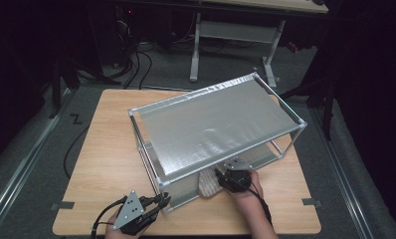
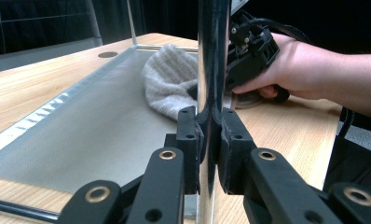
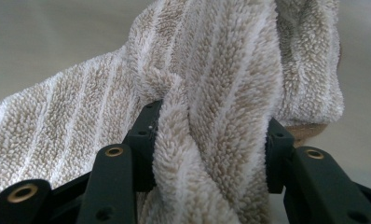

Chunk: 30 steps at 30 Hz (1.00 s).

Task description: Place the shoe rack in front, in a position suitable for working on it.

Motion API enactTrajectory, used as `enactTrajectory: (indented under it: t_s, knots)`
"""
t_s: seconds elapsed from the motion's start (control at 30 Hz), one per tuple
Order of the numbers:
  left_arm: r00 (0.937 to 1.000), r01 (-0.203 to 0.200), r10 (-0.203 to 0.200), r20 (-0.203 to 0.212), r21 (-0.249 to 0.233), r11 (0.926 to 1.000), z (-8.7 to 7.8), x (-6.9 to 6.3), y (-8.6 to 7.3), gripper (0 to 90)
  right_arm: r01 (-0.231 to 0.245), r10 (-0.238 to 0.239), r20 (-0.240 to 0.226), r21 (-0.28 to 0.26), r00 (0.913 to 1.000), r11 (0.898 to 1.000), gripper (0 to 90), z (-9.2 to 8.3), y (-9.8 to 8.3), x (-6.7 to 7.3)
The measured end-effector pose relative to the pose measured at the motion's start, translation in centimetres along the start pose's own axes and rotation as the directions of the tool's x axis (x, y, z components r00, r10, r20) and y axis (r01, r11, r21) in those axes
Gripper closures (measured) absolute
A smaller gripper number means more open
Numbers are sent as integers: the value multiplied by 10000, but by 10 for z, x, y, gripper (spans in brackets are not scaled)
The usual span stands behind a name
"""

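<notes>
Striped towel (image 3: 211, 93) sits bunched in the right tongs (image 1: 221, 178), half-closed on it, at the rack's lower shelf (image 2: 90, 126) near the worktop's (image 1: 101, 164) front edge. Left tongs (image 2: 210, 135) clamp the corner post (image 2: 211, 56). Wiping looks barely begun, judging by the towel's place.

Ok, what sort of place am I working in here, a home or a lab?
Most likely a lab or test workshop, not a home. The wooden table stands alone on grey carpet, cables trail over the floor behind it, and a height-adjustable desk frame stands farther back in a dark room.
</notes>
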<state>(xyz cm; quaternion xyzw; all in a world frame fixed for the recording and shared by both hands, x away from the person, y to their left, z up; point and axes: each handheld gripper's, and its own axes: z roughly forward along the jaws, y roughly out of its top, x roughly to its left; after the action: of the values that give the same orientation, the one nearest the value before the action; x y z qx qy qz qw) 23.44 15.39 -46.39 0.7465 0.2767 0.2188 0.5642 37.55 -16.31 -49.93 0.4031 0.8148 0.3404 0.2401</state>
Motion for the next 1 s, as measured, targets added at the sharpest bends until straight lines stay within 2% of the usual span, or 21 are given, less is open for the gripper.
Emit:
enactTrajectory:
  t_s: [0.1,0.13,0.17,0.2,0.27,0.3,0.33,0.47,0.53,0.7,0.73,0.77,0.83,0.87,0.93,1.0]
  knots:
    - [10000,6,-6,-16,-4,10000,0,0,0,802,-236,235,358,17,9991,9997,514,-2,-3,-17]
    - [10000,5,-5,-25,1,10000,0,0,0,802,-236,235,358,17,9991,9997,514,-2,-3,-17]
    - [10000,13,-13,-39,-3,10000,0,-1,0,802,-420,418,539,39,9977,9991,514,-3,-4,-22]
    - [10000,17,-17,-55,-3,10000,0,-1,0,802,-718,712,784,46,9944,9974,514,-4,-7,-33]
    - [10000,30,-30,-56,0,10000,0,-1,0,802,-735,727,872,56,9935,9973,514,-4,-8,-37]
    - [10000,33,-33,-53,-5,10000,0,-1,0,802,-755,747,1066,28,9915,9971,514,-4,-10,-44]
    - [10000,43,-43,-61,-8,10000,0,-1,0,802,-906,903,1373,-38,9864,9959,514,-5,-13,-54]
    - [10000,16,-16,-79,-7,10000,0,-1,0,802,-1013,1014,1921,-103,9761,9948,513,-7,-17,-68]
    - [10000,41,-41,-75,-5,10000,-1,-1,0,803,-1059,1066,2006,-140,9739,9943,512,-8,-18,-72]
    - [9999,60,-60,-152,-21,10000,-3,-1,-1,802,-1365,1367,2584,-188,9563,9905,508,-11,-24,-91]
    - [9999,60,-60,-152,-21,10000,-3,-1,-1,802,-1365,1367,2584,-188,9563,9905,508,-11,-24,-91]
    - [9998,105,-105,-161,-25,9999,-3,-2,-1,802,-1552,1548,2720,-200,9498,9877,509,-12,-25,-97]
    - [9998,72,-72,-189,-9,10000,-4,-2,-1,802,-1518,1515,2806,-210,9478,9882,508,-13,-26,-100]
    - [9997,100,-101,-204,-12,9999,-4,-2,-1,802,-1707,1703,2932,-242,9408,9850,508,-14,-28,-105]
    - [9997,115,-115,-218,-9,9999,-5,-2,-1,802,-1740,1732,3008,-244,9378,9844,509,-14,-29,-108]
    - [9997,102,-102,-242,-7,9999,-6,-2,-2,802,-1829,1795,3343,-216,9252,9829,509,-15,-30,-113]
